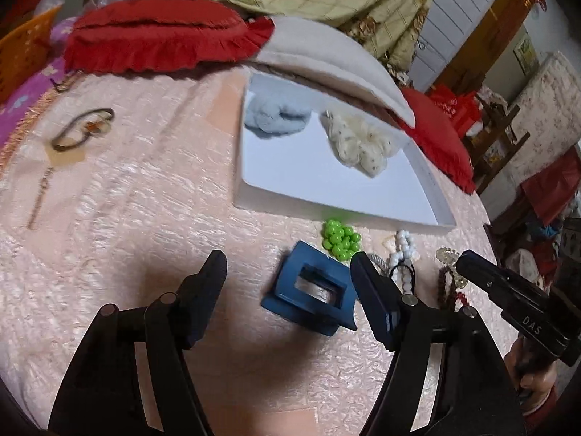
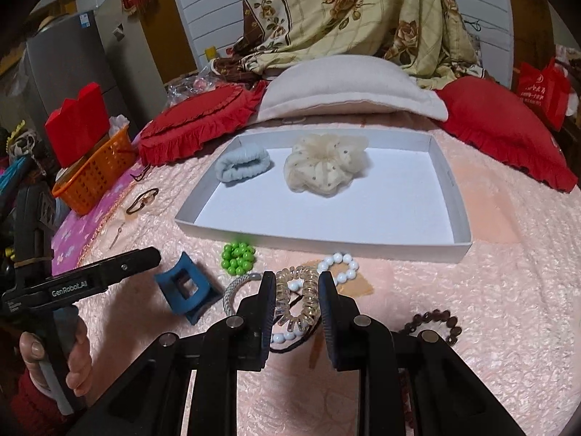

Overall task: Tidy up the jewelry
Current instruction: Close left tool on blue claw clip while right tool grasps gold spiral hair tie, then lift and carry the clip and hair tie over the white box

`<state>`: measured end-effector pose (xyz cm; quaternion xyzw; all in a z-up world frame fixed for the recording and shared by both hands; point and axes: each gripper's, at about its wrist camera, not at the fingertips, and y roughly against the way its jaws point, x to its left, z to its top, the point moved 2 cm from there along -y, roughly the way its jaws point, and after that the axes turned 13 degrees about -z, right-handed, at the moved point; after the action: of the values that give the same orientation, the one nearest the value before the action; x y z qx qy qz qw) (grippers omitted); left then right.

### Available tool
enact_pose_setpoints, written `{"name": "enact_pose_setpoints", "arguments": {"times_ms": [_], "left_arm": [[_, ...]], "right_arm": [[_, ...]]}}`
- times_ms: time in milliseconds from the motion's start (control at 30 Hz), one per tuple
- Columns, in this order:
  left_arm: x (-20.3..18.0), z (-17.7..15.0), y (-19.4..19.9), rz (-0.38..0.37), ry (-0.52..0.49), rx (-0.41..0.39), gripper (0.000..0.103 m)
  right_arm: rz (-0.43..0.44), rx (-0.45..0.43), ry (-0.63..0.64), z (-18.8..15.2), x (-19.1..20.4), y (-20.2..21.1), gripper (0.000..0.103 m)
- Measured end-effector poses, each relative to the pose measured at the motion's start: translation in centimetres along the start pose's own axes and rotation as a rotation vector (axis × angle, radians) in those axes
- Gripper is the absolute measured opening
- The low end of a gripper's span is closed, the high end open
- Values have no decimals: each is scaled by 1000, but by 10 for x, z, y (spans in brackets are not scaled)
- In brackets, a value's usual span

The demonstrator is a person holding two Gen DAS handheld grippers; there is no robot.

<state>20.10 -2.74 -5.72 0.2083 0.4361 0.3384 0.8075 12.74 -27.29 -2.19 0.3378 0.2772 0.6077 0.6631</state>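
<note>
Gripping a clear coil hair tie between its pads, the right hand-held gripper holds it over white beads on the bed. Left of it, the left hand-held gripper stands open, jaws wide around a blue claw clip without touching it. Just beyond lie green beads, then a white tray holding two scrunchies.

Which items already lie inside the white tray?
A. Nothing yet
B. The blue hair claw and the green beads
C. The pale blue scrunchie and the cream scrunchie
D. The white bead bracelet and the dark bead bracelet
C: the pale blue scrunchie and the cream scrunchie rest on the floor of the white tray; everything else lies outside it on the bedspread.
</note>
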Motion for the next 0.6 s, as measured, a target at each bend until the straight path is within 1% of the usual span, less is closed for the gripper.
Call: {"name": "enact_pose_setpoints", "arguments": {"times_ms": [100,133,167,200,233,333,367,433,533,567,600], "left_arm": [[-3,0,-19,-4,-14,59,70],[-4,-3,-29,4,-17,94,63],[-5,-5,-33,11,-17,109,52],[-6,-6,-32,-14,-11,105,43],[-7,-9,-33,1,-11,121,37],[-14,-13,-21,14,-35,92,21],[-15,-13,-15,6,-38,84,17],[-18,-14,-5,-19,-38,67,16],[-24,-12,-1,-28,-52,53,16],[-25,-11,-2,-35,-55,54,16],[-26,-12,-2,-37,-57,55,16]], "right_arm": [[7,16,-16,-4,-3,-4,23],[9,20,-23,-5,-4,-4,23],[11,21,-27,-6,-5,-4,23],[13,21,-30,-7,-6,-3,23],[14,22,-32,-8,-7,-2,23],[11,24,-27,-11,-7,-2,23],[12,25,-26,-11,-8,-3,23],[13,30,-31,-12,-9,-4,23],[15,35,-40,-12,-9,-5,23],[15,34,-42,-12,-9,-4,22],[14,31,-43,-11,-8,-4,19]]}}
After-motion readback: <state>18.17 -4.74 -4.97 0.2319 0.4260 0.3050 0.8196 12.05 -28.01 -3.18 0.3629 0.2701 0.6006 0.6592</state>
